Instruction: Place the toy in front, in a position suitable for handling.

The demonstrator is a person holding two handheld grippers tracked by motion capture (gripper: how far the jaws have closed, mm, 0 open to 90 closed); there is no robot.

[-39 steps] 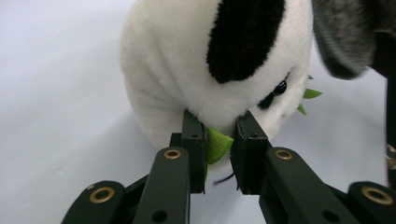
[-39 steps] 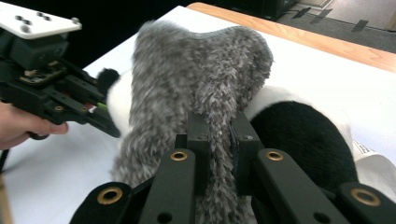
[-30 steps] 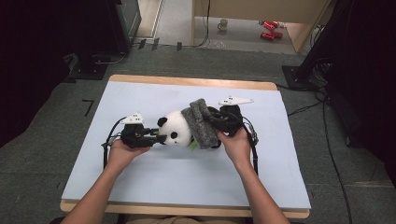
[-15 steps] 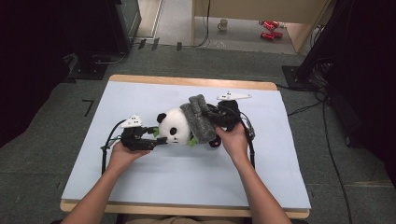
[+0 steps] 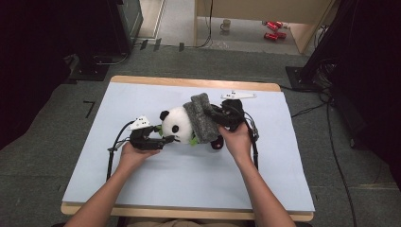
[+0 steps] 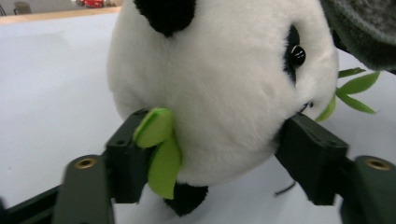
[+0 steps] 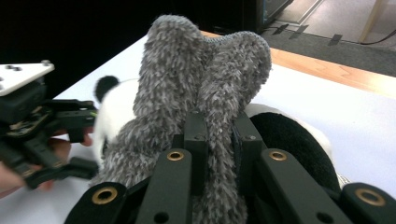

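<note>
I see the plush panda (image 5: 182, 126) lying at the middle of the frame in the high view, on the pale blue desk (image 5: 142, 189). A grey fuzzy scarf (image 5: 202, 118) is draped over its neck, just right of the white head. My left gripper (image 5: 163, 140) sits at the panda's left; its jaws have just been opening, and in the left gripper view the fingers (image 6: 135, 154) stand wide on either side of the head, with green felt leaves (image 6: 161, 154) against the left one. My right gripper (image 5: 215, 120) is clamped narrow on the scarf; in the right gripper view its fingers (image 7: 196, 140) pinch a fold of grey fabric
</note>
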